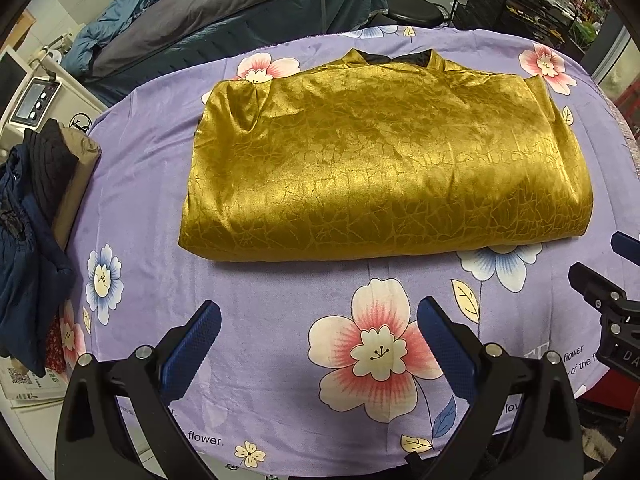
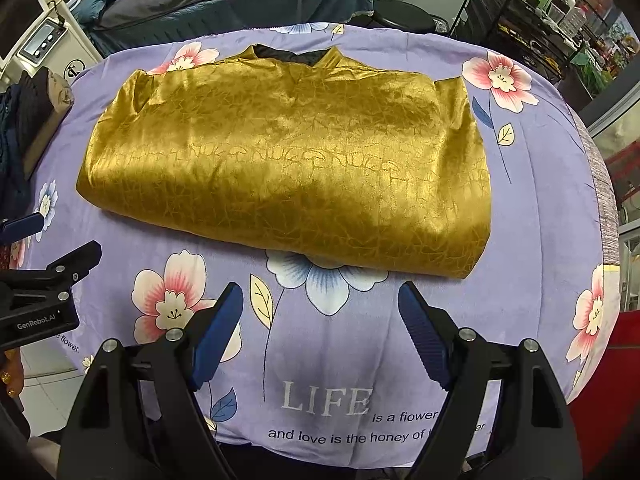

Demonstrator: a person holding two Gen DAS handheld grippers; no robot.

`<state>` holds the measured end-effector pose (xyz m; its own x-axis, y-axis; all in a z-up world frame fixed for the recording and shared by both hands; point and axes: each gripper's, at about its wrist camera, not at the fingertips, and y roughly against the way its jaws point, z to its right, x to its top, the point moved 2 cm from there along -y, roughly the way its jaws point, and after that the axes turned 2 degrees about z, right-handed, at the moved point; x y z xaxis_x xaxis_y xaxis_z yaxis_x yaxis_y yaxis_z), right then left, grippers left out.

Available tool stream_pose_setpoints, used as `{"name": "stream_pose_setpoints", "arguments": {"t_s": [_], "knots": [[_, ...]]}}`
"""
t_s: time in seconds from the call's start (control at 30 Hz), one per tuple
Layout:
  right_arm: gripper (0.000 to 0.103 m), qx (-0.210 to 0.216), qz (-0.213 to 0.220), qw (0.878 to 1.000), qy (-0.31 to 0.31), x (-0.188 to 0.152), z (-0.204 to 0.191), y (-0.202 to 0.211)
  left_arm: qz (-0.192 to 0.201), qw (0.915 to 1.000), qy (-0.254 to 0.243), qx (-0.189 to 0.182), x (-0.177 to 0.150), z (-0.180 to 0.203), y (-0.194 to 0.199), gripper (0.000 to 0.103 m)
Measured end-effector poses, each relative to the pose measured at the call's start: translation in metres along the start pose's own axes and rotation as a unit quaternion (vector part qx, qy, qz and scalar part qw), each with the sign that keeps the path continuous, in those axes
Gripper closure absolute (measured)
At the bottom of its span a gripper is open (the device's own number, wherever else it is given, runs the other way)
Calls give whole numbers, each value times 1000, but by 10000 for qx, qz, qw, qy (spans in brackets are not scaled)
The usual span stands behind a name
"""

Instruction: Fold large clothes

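Stack of dark clothes [image 1: 28, 200] at the far left edge of the tabletop [image 1: 280, 380], apart from the work. Left hand-held gripper [image 1: 318, 330] spread wide, nothing between the pads, hovering over bare floral cloth. Gold garment [image 1: 380, 160] folded into a broad bundle at mid-tabletop, collar on the far side, long axis running left to right, lying just beyond both tools. Right hand-held gripper [image 2: 320, 312] likewise spread and empty, seemingly slightly closer to the bundle's near edge, so probably better placed for the right-hand end.
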<state>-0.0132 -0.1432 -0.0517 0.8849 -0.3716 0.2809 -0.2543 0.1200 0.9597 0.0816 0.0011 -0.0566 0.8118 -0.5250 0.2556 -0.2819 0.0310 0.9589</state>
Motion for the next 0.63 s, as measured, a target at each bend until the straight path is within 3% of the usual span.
{"name": "stream_pose_setpoints", "arguments": {"t_s": [0.63], "knots": [[24,1,-9,10000,0,-1,0,-1,115,9999,-20,72,2,0,4,6]]}}
